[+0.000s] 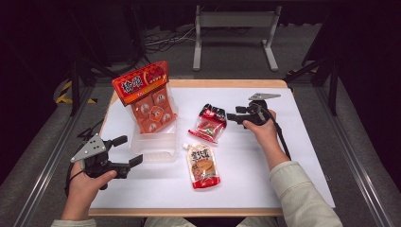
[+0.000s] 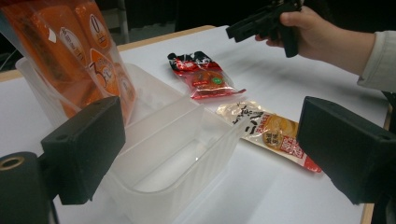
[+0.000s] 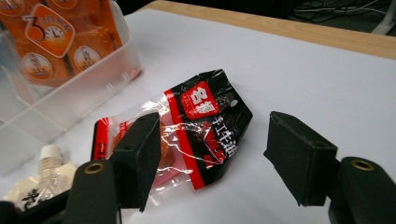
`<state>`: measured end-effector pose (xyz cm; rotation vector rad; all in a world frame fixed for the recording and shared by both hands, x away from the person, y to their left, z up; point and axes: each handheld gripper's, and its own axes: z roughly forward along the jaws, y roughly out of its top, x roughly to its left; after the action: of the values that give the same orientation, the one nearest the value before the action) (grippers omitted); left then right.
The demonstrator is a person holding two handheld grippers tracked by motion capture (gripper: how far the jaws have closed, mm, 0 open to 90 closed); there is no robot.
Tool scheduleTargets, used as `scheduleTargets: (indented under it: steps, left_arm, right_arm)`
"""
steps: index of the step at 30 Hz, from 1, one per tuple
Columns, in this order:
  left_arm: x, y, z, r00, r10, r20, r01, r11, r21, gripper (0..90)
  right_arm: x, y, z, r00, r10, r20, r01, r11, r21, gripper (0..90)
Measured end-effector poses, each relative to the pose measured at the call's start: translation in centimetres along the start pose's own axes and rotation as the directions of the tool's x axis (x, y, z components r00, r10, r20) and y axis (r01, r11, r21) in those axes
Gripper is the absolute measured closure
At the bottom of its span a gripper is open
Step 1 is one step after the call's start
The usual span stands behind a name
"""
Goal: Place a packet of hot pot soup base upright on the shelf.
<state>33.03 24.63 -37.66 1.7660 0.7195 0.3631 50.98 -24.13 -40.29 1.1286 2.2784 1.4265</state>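
On the white-covered counter (image 1: 293, 156), the left tool (image 1: 128, 150) hovers at the near left with its jaws spread wide and nothing between them, just beside the clear plastic divided bin (image 1: 153, 145). A tall orange snack bag (image 1: 146, 97) stands in the bin's far compartment. To the right, a pale spouted sauce pouch (image 1: 203, 166) lies flat. Beyond it lies the small red-and-black crinkled packet (image 3: 196, 128). The right tool (image 3: 210, 163) hangs open, seemingly just above that packet, gripping nothing.
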Motion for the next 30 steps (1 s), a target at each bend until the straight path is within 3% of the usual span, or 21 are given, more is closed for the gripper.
scheduleTargets:
  steps: [3,5,7,18,30]
  left_arm:
    - [0.0,0.1,0.2,1.0,0.001,0.009,-0.001,1.0,0.0,8.7]
    - [0.0,0.1,0.2,0.9991,-0.012,0.04,0.012,0.9997,0.023,15.1]
    - [-0.2,0.1,0.4,0.9989,-0.008,0.046,0.007,0.9997,0.025,16.2]
    - [0.0,0.0,0.3,0.9995,-0.002,0.033,0.0,0.9992,0.041,14.3]
    - [0.0,0.0,0.3,0.999,0.006,0.044,-0.008,0.9991,0.042,14.2]
  right_arm:
    - [0.0,-0.2,1.1,0.9999,-0.006,0.015,0.006,1.0,0.026,35.4]
    - [-0.1,-0.2,1.7,0.9995,-0.005,0.03,0.004,0.999,0.042,35.4]
    - [-0.3,-0.3,2.2,0.9994,0.005,0.035,-0.006,0.999,0.052,35.3]
    - [-0.5,-0.9,4.4,0.9981,0.02,0.059,-0.026,0.995,0.099,33.8]
    - [-0.4,-1.4,5.7,0.9985,0.049,0.025,-0.052,0.992,0.111,32.5]
